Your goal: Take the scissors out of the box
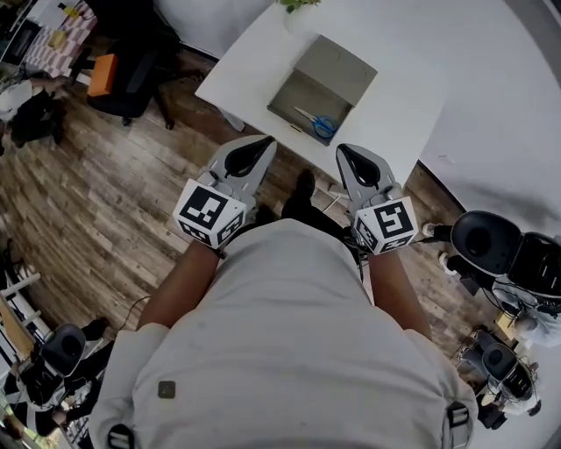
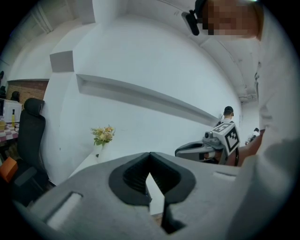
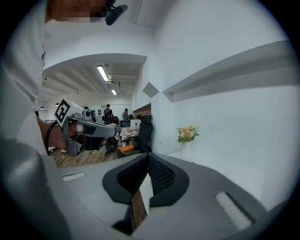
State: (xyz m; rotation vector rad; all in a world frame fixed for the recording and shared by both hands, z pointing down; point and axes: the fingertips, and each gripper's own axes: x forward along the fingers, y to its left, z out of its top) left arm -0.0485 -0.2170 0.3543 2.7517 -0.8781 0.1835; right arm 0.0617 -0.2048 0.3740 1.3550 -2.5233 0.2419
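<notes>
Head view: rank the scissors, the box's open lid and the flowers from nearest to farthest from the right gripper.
1. Scissors, inside the box, just ahead of the right gripper.
2. Open lid, standing behind them.
3. Flowers, at the far edge of the table.

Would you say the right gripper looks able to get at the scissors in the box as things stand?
Probably yes. The box is open and the scissors lie uncovered at its near side, with nothing between them and the right gripper. Its jaws are shut and it hangs short of the table.
</notes>
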